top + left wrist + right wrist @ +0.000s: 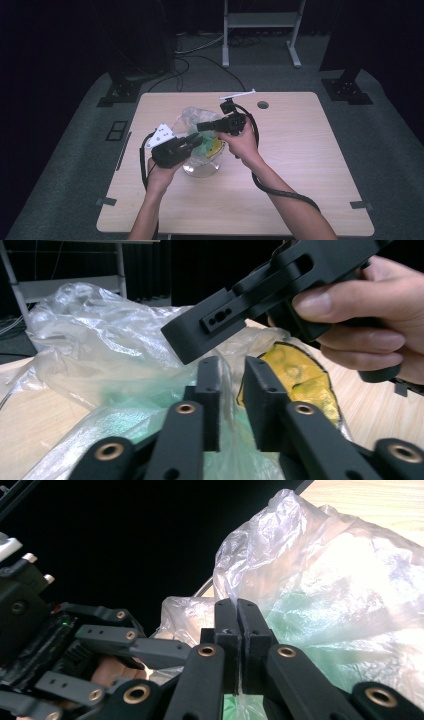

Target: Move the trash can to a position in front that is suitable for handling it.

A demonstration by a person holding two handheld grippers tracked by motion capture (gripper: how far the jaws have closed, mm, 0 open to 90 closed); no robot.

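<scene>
bag [320,595]: thin, limp, slippery, probably light | right gripper [239,630] pinching its film | left gripper [232,390] standing spread around a fold

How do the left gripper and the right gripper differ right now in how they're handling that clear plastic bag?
The right gripper has its jaws pressed together, pinching a fold of the clear plastic bag; the left gripper has a gap between its jaws, with film between them but not clamped. In the high view the right one reaches in from the far side and the left one from the near left. Both are black, hand-held and working at the same bag.
</scene>
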